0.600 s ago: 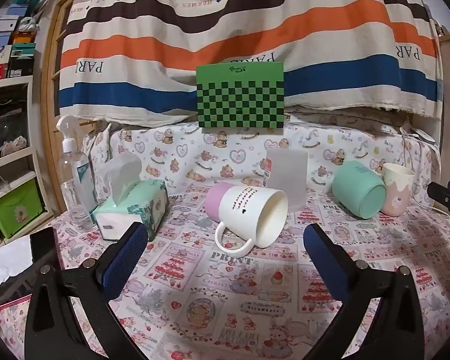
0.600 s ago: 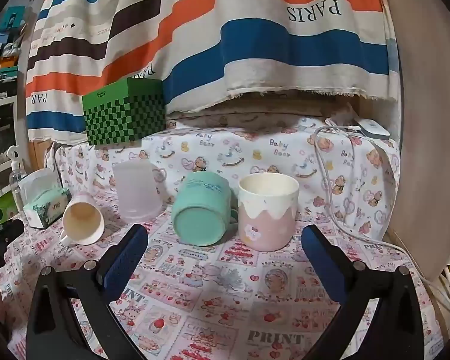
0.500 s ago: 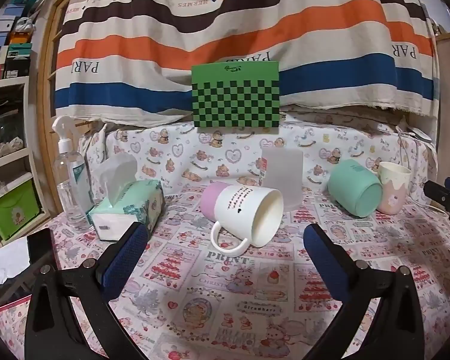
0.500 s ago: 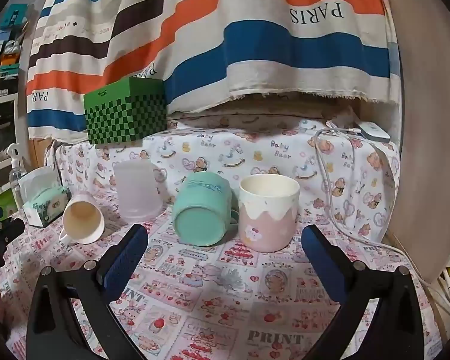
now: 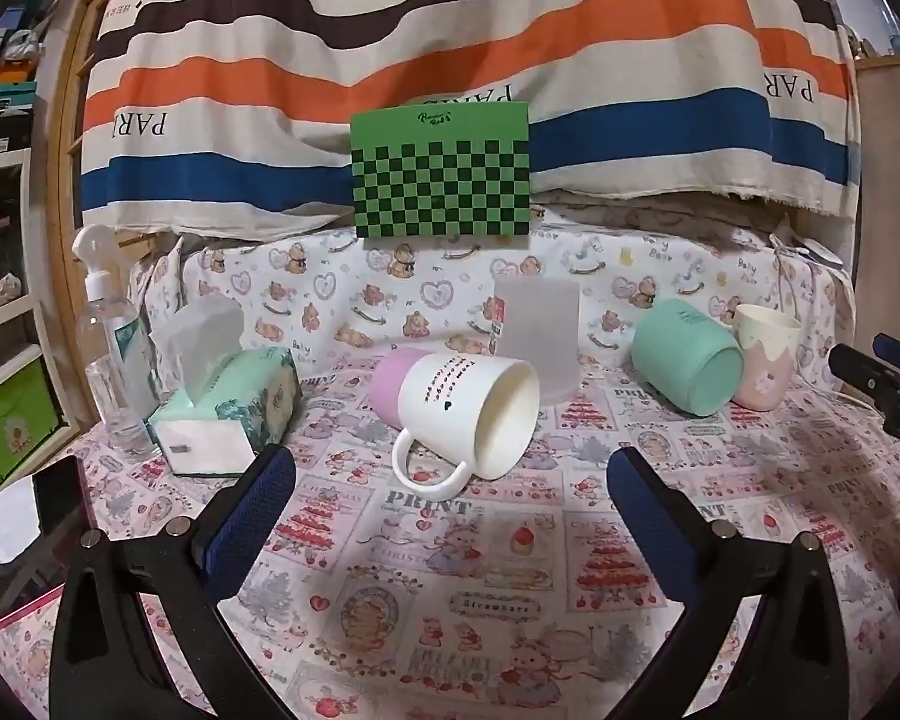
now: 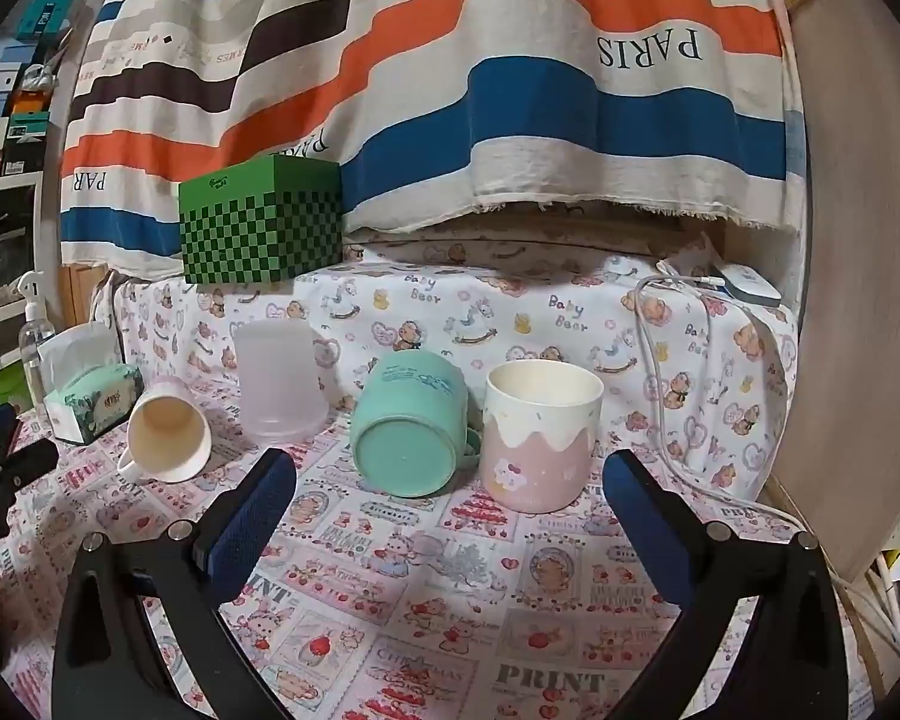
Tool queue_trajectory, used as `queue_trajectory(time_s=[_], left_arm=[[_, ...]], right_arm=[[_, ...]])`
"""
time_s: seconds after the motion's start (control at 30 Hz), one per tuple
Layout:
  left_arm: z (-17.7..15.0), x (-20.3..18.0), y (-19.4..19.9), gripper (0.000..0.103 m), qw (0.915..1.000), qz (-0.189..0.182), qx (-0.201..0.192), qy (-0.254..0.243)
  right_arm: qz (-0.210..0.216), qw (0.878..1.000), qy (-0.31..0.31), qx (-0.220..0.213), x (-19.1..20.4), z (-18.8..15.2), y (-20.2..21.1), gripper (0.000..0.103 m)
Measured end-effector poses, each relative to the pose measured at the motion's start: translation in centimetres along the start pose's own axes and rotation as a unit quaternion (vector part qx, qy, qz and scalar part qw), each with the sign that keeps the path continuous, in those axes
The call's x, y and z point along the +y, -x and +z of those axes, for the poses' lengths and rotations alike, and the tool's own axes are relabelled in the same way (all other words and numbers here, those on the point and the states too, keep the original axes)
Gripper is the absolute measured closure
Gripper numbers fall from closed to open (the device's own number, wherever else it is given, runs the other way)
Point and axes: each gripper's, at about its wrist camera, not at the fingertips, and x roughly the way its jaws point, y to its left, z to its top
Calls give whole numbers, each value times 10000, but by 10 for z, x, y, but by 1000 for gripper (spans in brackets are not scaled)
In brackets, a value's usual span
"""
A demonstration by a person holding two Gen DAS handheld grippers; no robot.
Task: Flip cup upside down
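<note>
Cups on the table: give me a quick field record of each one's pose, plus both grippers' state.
white mug: on its side, mouth toward left camera, handle low in front
frosted cup: upside down already
teal mug: on its side, base toward right camera
pink cup: upright, mouth up
left gripper: open, empty, short of the white mug
right gripper: open, empty, facing teal mug and pink cup

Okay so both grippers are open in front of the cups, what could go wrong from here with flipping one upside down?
1. The white mug lies on its side on soft cloth; a nudge from the left gripper might roll it away.
2. The teal mug and the upright pink cup sit very close together, so the right gripper closing on one could knock the other.
3. The white cable beside the pink cup could snag.
</note>
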Motion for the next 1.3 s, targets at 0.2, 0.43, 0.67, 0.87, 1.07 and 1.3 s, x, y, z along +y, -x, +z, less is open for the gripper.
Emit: queue_trajectory(time_s=[0.2, 0.43, 0.67, 0.87, 1.07, 1.3], left_arm=[[-1, 1, 0, 0, 10000, 2, 5, 10], [-1, 2, 0, 0, 10000, 1, 6, 7], [-1, 2, 0, 0, 10000, -4, 10, 5], [-1, 3, 0, 0, 10000, -6, 13, 3], [-2, 4, -1, 0, 10000, -7, -4, -3], [-2, 4, -1, 0, 10000, -7, 4, -8]], right_arm=[[-1, 10000, -17, 13, 0, 0, 0, 0], [1, 10000, -26, 23, 0, 0, -1, 0], [-9, 10000, -25, 31, 0, 0, -1, 0], [-19, 10000, -16, 43, 0, 0, -1, 0], [-24, 10000, -18, 52, -1, 0, -2, 0], [-24, 10000, -21, 56, 0, 0, -3, 0]])
